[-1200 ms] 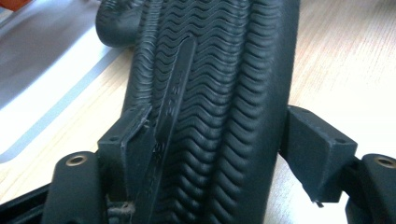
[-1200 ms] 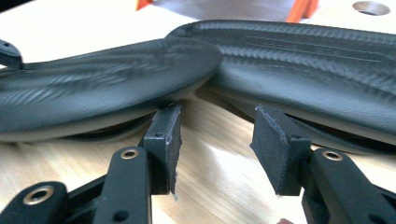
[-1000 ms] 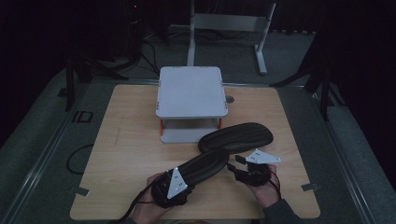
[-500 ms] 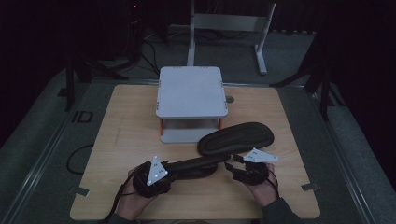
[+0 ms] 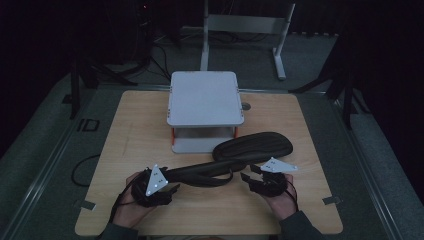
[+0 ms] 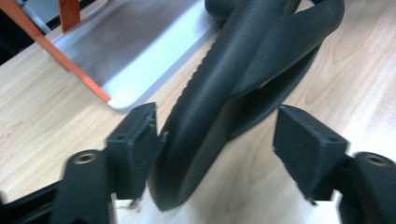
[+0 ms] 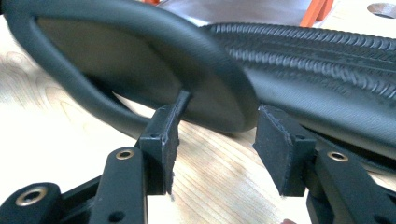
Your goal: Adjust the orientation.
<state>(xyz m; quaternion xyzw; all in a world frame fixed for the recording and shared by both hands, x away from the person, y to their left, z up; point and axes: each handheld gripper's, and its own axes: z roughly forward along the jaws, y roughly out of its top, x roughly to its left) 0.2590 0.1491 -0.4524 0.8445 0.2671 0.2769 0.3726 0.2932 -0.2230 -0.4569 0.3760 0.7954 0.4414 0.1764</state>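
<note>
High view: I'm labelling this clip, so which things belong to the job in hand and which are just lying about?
Job in hand:
- near black slipper, between the two grippers
- far black slipper
- grey rack, probably where they go

Lying about:
- metal stand behind the table
- floor cables

A dim lab or recording studio is showing here. A light wooden table is standing on grey carpeted floor, ringed by darkness. Black cables are trailing across the floor behind it, beside a grey metal stand. A small grey two-tier metal shelf with orange posts is sitting on the table.
</note>
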